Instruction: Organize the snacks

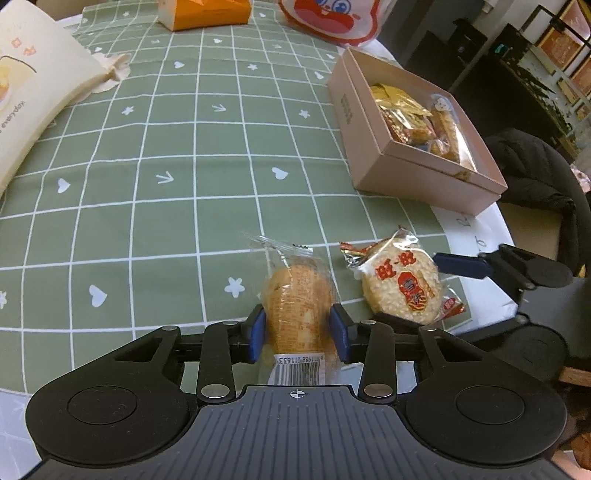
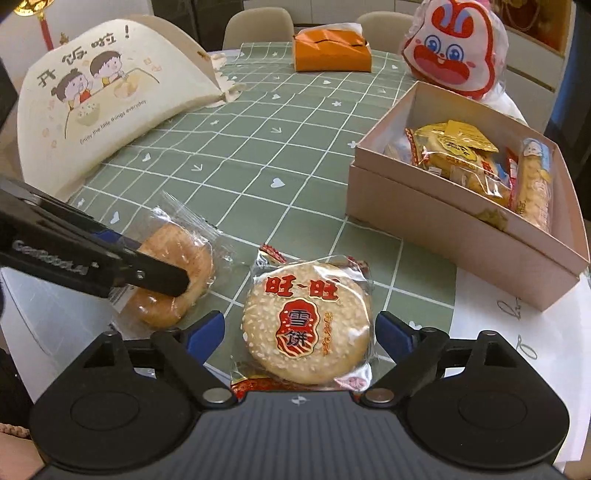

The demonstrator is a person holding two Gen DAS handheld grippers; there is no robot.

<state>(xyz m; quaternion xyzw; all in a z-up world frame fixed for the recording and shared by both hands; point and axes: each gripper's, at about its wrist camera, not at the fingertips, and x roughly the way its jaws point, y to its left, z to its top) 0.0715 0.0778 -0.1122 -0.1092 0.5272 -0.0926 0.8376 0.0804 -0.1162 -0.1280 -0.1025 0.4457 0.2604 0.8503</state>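
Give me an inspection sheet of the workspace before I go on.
Surface: green checked cloth.
Job's things: box open, part filled; rice cracker and brown cracker lie outside it.
Clutter: cream bag, orange box, rabbit bag.
Grippers: left gripper pads against brown cracker; right gripper open around rice cracker.
Cables: nothing seen.
Surroundings: chairs behind.

Your left wrist camera looks steeply down along its hand-held gripper (image 1: pixel 297 330), close over the surface (image 1: pixel 166 155). Your right wrist camera does likewise from just beside it. Both views share the two wrapped snacks near the surface's edge and the open box (image 2: pixel 436 218).
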